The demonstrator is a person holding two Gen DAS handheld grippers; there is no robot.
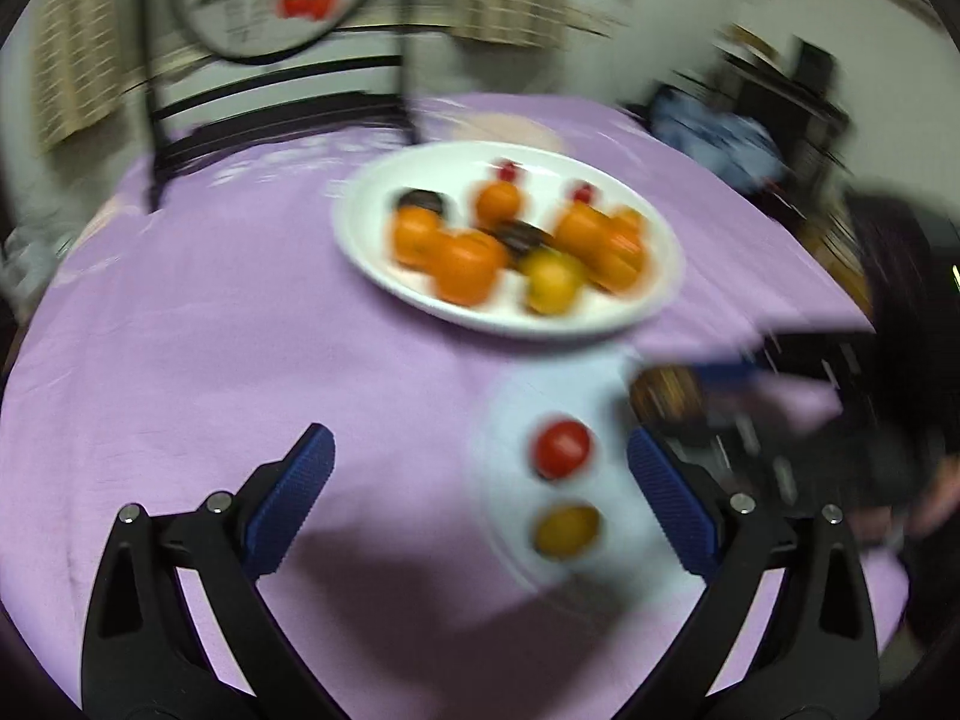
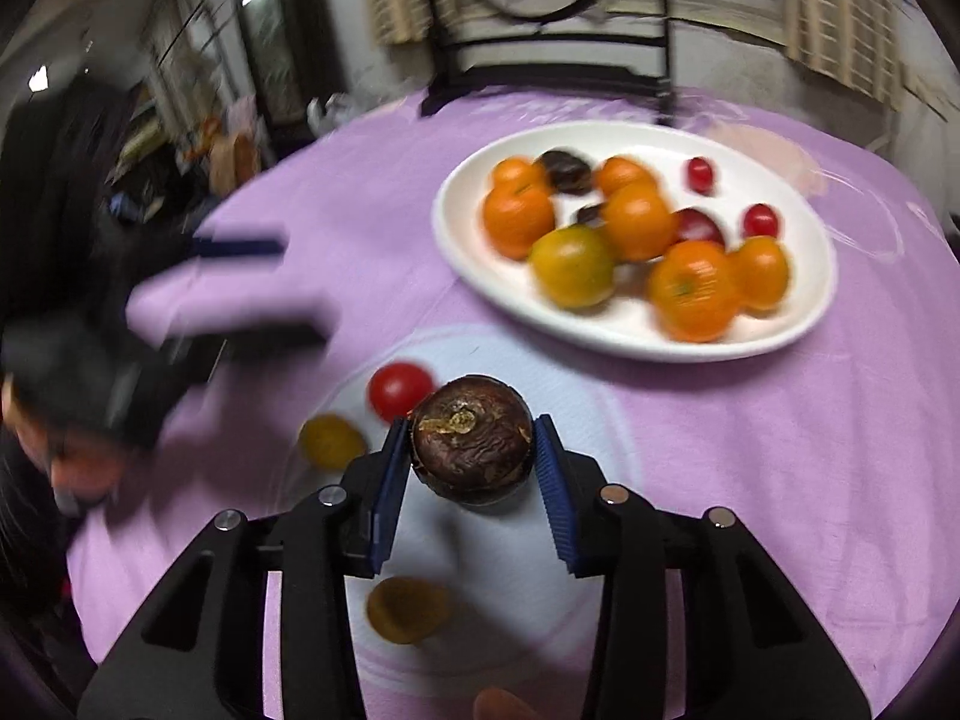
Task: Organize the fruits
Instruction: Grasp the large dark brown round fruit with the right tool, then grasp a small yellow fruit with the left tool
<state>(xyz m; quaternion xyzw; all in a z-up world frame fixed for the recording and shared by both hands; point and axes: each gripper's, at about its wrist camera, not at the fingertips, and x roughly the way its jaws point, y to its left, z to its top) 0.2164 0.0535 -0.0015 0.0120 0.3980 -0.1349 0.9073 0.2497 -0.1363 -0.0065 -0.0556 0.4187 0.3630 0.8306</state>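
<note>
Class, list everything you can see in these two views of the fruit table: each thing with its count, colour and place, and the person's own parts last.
White plate: one, far side of the table, holds the mixed fruit.
Oranges: about seven, orange, one yellow-green, on the white plate.
Cherry tomatoes: two, red, on the white plate.
Clear plate: one, pale, nearer.
Red tomato: one, on the clear plate.
Yellow fruits: at least two, on the clear plate.
Dark brown fruit: one, between the right gripper's pads.
Tablecloth: purple.
Chair: black, behind.
Left gripper: open, empty.
Right gripper: closed on the brown fruit.

Home dining room: clothed table (image 1: 180,330), chair (image 1: 270,102).
</note>
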